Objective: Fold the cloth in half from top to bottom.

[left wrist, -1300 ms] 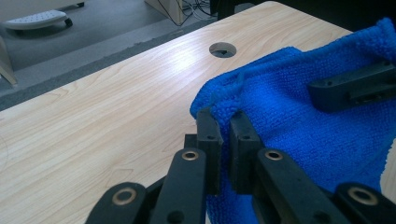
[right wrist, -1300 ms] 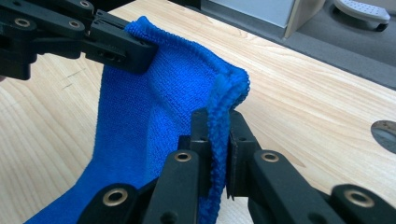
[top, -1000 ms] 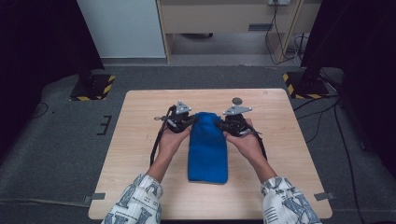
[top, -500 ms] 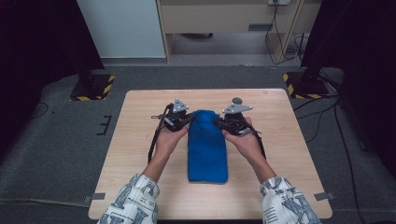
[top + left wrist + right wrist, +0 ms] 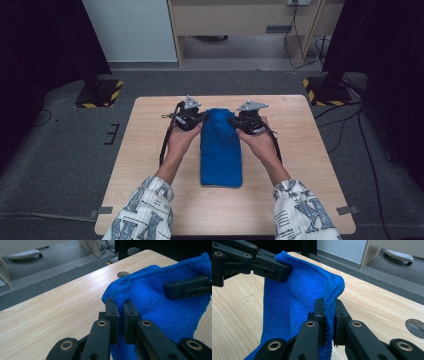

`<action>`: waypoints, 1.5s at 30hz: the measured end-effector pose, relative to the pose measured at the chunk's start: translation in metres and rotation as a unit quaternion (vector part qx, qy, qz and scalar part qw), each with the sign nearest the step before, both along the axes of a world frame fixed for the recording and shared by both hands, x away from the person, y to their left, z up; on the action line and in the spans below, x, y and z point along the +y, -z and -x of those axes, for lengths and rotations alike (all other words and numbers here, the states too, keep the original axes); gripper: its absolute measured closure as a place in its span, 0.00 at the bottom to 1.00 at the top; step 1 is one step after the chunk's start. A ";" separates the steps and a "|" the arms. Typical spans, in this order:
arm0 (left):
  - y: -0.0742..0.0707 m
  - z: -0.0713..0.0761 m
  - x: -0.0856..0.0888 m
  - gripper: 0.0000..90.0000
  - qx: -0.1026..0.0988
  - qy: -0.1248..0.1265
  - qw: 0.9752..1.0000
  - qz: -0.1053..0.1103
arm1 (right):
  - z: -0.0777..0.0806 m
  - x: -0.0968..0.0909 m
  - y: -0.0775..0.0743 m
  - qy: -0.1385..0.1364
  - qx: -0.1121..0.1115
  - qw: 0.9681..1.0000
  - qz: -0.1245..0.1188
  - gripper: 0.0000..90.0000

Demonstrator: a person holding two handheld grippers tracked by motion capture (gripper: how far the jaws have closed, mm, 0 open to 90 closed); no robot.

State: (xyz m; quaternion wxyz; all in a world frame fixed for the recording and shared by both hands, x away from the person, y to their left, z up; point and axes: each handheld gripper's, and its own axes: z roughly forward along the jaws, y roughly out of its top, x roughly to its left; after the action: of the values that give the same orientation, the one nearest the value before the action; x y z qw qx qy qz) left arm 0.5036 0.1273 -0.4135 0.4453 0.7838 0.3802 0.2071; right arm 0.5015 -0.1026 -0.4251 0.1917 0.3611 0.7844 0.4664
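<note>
Blue towel lies lengthwise down the middle of the wooden table, its far end lifted, with bare wood on both sides and toward the near edge. The left gripper is clamped on one far corner, the right gripper on the other. No readable writing shows on the towel or table.

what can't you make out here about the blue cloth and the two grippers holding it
- High view: how the left gripper and right gripper pinch the blue cloth is too small to read; the hands cover them.
- High view: how many layers the cloth has; only its top face shows.
- Left gripper view: the cloth's lower part is cut off by the bottom edge and hidden behind the jaws.
- Right gripper view: the round inset in the table is cut off by the right edge.
</note>
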 end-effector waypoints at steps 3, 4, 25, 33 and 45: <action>0.001 0.007 -0.001 0.94 -0.003 0.007 1.000 -0.006 | 0.005 -0.002 0.001 -0.005 -0.001 1.000 0.001 0.94; 0.002 0.009 -0.001 0.94 -0.003 0.008 1.000 -0.009 | 0.007 -0.003 0.001 -0.008 -0.002 1.000 0.003 0.94; 0.029 0.044 0.001 0.94 0.014 0.027 1.000 0.000 | 0.039 -0.011 0.034 -0.038 0.008 0.999 -0.008 0.92; 0.044 0.053 -0.002 0.93 0.024 0.033 0.999 0.000 | 0.047 -0.016 0.050 -0.044 0.018 0.999 0.001 0.90; 0.057 0.063 0.001 0.93 0.031 0.040 0.999 0.003 | 0.060 -0.016 0.062 -0.054 0.023 0.998 -0.006 0.90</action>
State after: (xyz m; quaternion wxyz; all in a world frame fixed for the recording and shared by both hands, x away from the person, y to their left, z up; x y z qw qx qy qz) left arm 0.4410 0.1278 -0.4706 0.4434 0.8032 0.3625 0.1639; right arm 0.4419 -0.1189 -0.4872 0.1454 0.3297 0.8044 0.4722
